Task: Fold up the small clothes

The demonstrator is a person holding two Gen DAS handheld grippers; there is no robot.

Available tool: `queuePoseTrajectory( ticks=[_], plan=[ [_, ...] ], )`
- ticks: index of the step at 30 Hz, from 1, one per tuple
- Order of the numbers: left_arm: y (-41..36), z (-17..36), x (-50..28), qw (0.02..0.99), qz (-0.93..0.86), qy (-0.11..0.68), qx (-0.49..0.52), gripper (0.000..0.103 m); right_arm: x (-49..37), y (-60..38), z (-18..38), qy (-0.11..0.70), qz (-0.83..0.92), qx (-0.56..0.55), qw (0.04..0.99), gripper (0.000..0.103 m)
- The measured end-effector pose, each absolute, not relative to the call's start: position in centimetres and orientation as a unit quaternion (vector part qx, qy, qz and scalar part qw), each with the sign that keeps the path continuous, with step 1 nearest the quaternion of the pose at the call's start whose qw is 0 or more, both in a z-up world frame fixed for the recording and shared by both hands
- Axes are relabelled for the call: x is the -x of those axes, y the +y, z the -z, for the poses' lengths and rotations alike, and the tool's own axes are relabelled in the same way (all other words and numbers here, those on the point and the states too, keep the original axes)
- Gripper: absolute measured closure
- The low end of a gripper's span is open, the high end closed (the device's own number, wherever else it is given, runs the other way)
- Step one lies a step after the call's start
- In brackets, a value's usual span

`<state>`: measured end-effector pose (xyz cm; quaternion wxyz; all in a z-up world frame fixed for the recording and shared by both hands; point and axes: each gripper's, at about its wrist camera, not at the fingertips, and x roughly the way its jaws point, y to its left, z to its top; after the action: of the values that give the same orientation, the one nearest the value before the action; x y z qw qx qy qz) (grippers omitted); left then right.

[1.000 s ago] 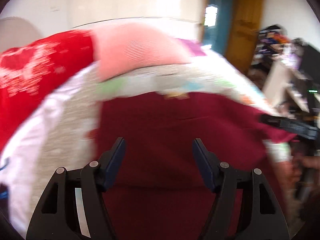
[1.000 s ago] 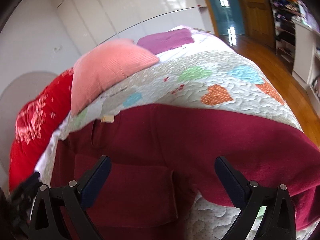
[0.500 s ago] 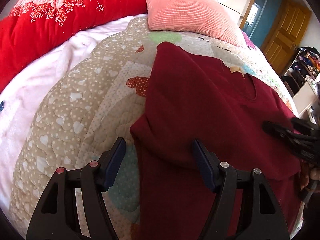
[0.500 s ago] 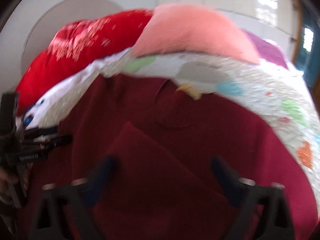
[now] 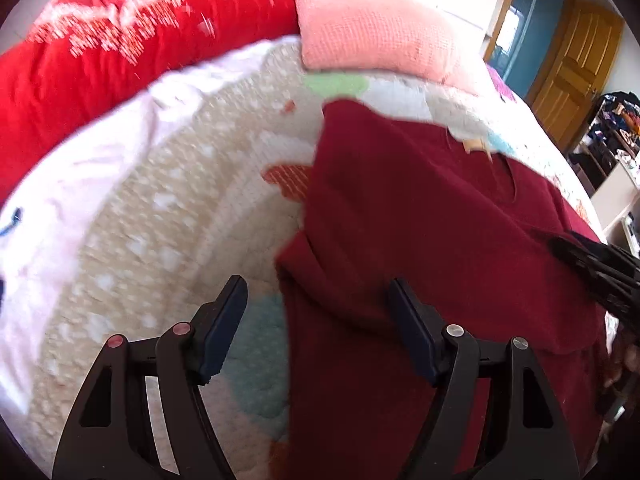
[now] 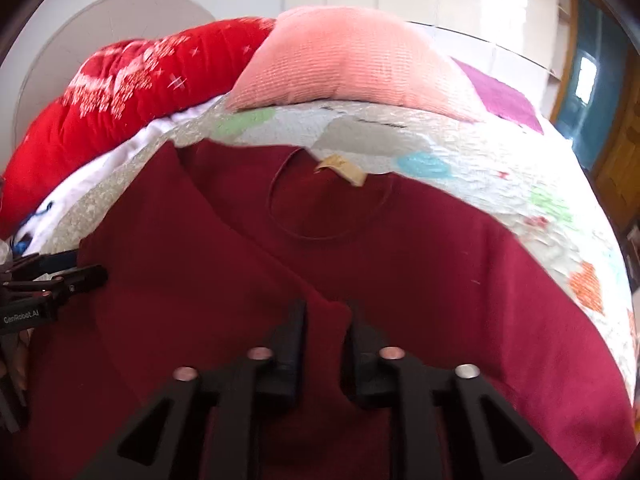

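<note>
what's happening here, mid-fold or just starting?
Mid-fold. A person with a gripper in each hand is folding a dark red sweater spread on a quilted bed cover. One sleeve side already lies folded over the body. The right gripper is closing, with a ridge of the sweater's fabric between its fingers. The left gripper is opening, straddling the sweater's folded edge without pinching it. A pink pillow and a red quilt lie behind.

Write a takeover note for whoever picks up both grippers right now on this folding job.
Left gripper: jaws opening, straddling the left edge of the dark red knit sweater, not gripping.
Right gripper: jaws closing, with a fold of the sweater between its pads.
Sweater lies on the heart-patterned quilt, neck toward the pink ribbed pillow.
Done: one sleeve side folded across the body.
Left: the remaining folds.
</note>
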<state>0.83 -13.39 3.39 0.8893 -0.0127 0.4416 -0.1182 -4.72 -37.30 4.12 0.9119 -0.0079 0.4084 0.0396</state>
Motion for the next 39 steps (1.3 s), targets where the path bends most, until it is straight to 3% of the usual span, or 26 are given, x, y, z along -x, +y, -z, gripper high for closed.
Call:
queuePoseTrajectory(
  ticks=[2, 3, 11, 21, 22, 23, 26, 31, 36, 37, 39],
  plan=[
    [-13.1, -4.5, -0.9, 0.897, 0.116, 0.427, 0.013, 0.03, 6.6, -38.9, -5.5, 0.385, -0.014, -0.011, 0.923, 0.05],
    [-13.1, -4.7, -1.1, 0.898, 0.117, 0.425, 0.016, 0.03, 7.4, -39.7, -6.0, 0.376, -0.004, -0.019, 0.926, 0.047],
    [-15.4, -3.9, -2.7, 0.889, 0.121, 0.441, 0.004, 0.03, 13.5, -45.9, -6.6, 0.383, 0.085, -0.059, 0.918, 0.045],
    [-15.3, -1.7, -2.9, 0.883, 0.108, 0.456, 0.019, 0.025, 11.0, -45.4, -4.1, 0.384, 0.052, -0.094, 0.917, 0.045],
    [-15.4, -1.7, -2.8, 0.885, 0.107, 0.454, 0.017, 0.024, 10.4, -45.0, -3.9, 0.388, 0.048, -0.081, 0.917, 0.048],
    [-15.4, -1.7, -2.8, 0.886, 0.106, 0.451, 0.016, 0.024, 9.9, -44.6, -3.6, 0.395, 0.044, -0.067, 0.915, 0.066],
    [-15.3, -1.5, -2.7, 0.887, 0.106, 0.449, 0.019, 0.023, 9.8, -43.6, -3.4, 0.402, 0.042, -0.029, 0.914, 0.098],
    [-15.2, -1.4, -2.7, 0.887, 0.106, 0.448, 0.024, 0.022, 12.2, -45.8, -5.5, 0.35, 0.086, -0.049, 0.931, 0.098],
    [-15.2, -1.4, -2.7, 0.888, 0.107, 0.447, 0.025, 0.021, 11.3, -46.8, -3.3, 0.396, 0.111, -0.059, 0.91, 0.098],
    [-15.1, -1.4, -2.7, 0.888, 0.108, 0.447, 0.028, 0.021, 11.4, -46.8, -3.4, 0.399, 0.113, -0.06, 0.908, 0.095],
    [-15.2, -1.4, -2.7, 0.888, 0.107, 0.446, 0.028, 0.021, 12.5, -46.8, -4.6, 0.389, 0.131, -0.071, 0.909, 0.079]
  ],
)
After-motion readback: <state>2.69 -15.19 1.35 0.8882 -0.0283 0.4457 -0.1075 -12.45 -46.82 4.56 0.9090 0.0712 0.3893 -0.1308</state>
